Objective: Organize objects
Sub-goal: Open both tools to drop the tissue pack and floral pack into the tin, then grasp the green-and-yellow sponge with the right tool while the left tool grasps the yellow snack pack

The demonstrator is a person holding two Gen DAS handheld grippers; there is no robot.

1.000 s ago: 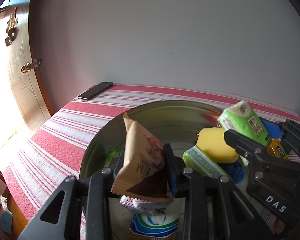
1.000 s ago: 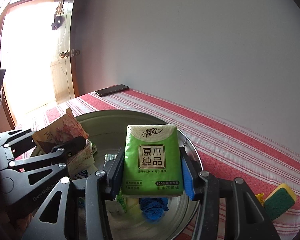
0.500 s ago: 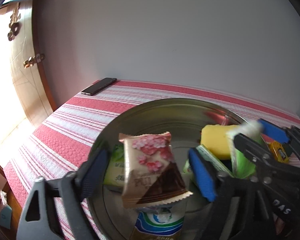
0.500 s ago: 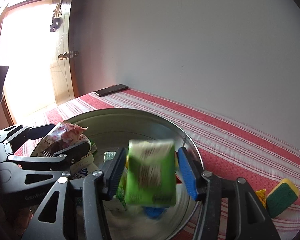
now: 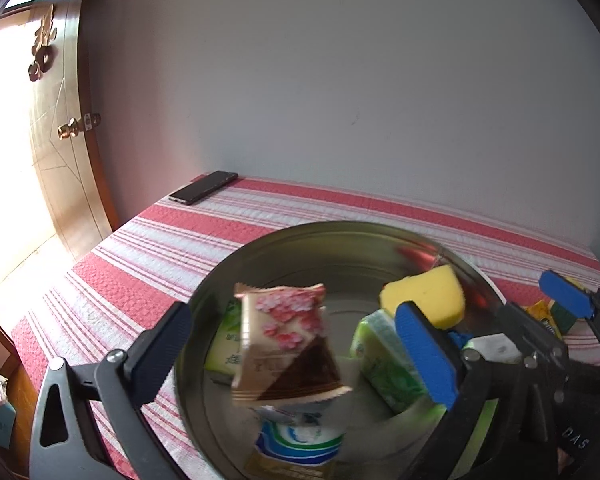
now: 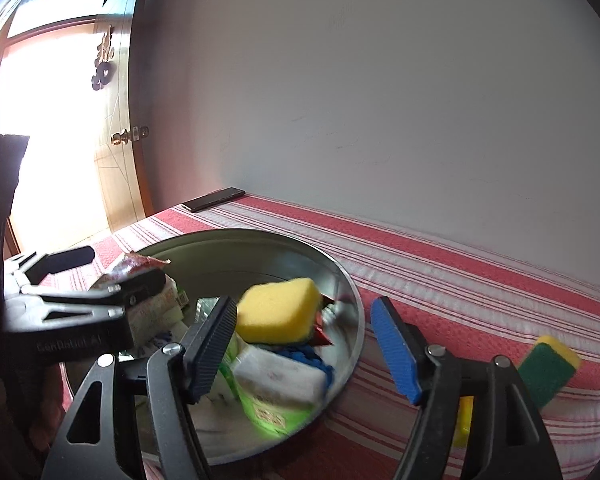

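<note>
The basin [image 5: 300, 240] sits on the counter [image 5: 148, 280] before me, my left fingers [image 5: 164, 344] spread either side of the snack packet [image 5: 284, 340] over it. Inside it, a sponge [image 5: 424, 296] lies on the right, atop the tissue packs [image 5: 384, 356]. Behind, near the wall, lies a phone [image 5: 204, 187]. Right of the basin (outside it) a second sponge [image 6: 548, 368] rests on the counter.

You can read "DAS" on the right gripper's [image 5: 496, 312] black body and "GenDatiol A", blurred, on the left gripper's [image 6: 112, 268] body; packet prints are unreadable.
</note>
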